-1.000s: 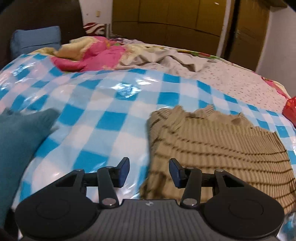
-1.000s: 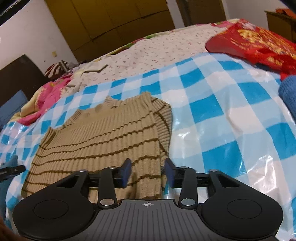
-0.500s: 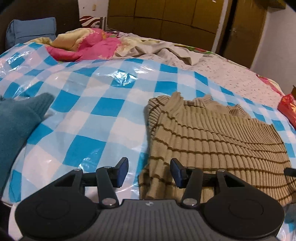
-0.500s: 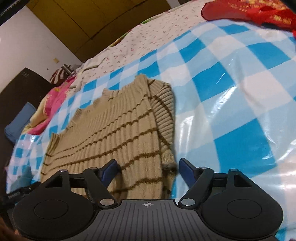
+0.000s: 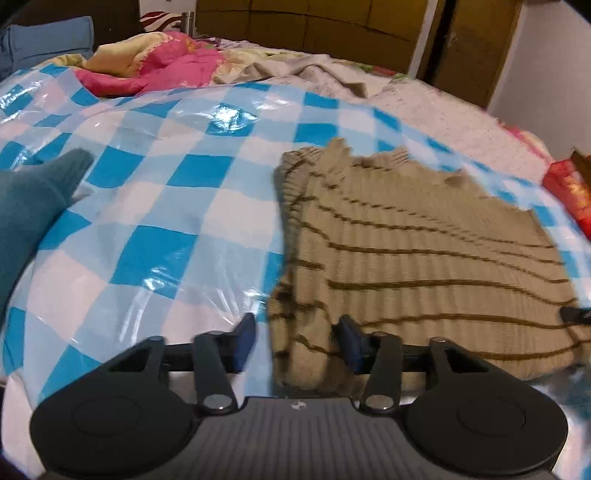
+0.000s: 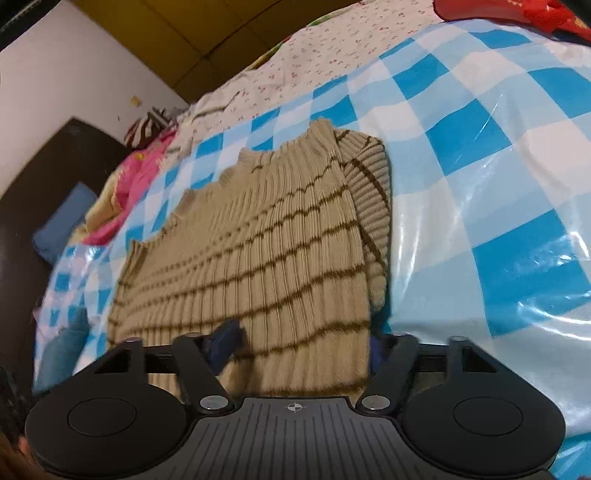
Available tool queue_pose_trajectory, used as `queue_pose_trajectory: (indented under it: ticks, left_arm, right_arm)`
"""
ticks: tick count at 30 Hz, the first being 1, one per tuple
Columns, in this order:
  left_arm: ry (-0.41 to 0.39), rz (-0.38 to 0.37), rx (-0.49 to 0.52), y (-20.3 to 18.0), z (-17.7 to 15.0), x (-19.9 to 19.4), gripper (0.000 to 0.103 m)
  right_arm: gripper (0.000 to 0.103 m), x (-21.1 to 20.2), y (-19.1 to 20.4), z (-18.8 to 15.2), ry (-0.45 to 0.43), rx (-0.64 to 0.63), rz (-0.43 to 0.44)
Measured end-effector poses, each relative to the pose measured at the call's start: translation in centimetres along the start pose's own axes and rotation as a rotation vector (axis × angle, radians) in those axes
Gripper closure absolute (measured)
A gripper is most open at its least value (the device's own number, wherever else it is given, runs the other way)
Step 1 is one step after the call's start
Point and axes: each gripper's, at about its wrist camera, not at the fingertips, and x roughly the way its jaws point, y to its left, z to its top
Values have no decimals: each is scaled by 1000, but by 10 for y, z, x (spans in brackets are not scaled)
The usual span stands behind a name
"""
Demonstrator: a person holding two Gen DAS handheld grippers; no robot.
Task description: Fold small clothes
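Note:
A tan ribbed sweater with brown stripes (image 5: 424, 258) lies flat on the blue-and-white checked plastic sheet (image 5: 166, 206), sleeves folded in. My left gripper (image 5: 297, 341) is open, its jaws on either side of the sweater's near left hem corner. In the right wrist view the same sweater (image 6: 258, 251) fills the middle. My right gripper (image 6: 304, 345) is open wide, its jaws straddling the near right hem corner; the right fingertip is partly hidden behind the cloth. The right gripper's tip shows at the far right of the left wrist view (image 5: 574, 315).
A teal knit garment (image 5: 29, 210) lies at the left on the sheet. A pink and yellow blanket (image 5: 155, 62) and grey bedding (image 5: 325, 74) are heaped behind. A red bag (image 5: 569, 192) sits at the right edge. Wooden wardrobes (image 5: 314, 18) stand behind the bed.
Both grippers have moved forward and down onto the sweater's near hem corners. The right gripper's jaws have opened wider. The left gripper's jaws stay open.

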Motion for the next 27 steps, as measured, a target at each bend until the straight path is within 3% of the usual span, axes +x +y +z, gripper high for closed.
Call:
queue_pose_trajectory:
  ticks: [3,6,9,10,12,15,25,27]
  left_arm:
    - [13,21,63,-7,-6,0,55]
    - [58,18,20,-2,-5,12,52]
    - [60,26,23,-5,-3,12,52]
    - [54,35,43,-8,-6,11,53]
    - [54,21,30,-10,-10,6,66]
    - [65,-4,-1,-10,-16,-2,72]
    - [190,-60,41,-26,-78,-64,73]
    - [186,-42,50,-30,-92,-81,69]
  right_arm:
    - [67,-3,-9,-2,12,25,-6]
    - [65,3,-18,2,14,107,29]
    - [65,4,-17,2,22,89,39]
    - [67,4,-17,2,22,92,38]
    - [82,1,-17,1,34,102,31]
    - [88,-9,-14,-5,58,85,23]
    - [88,-79,-23,-59,194,71,3]
    - [83,-92,-22,-77,216,65,-18]
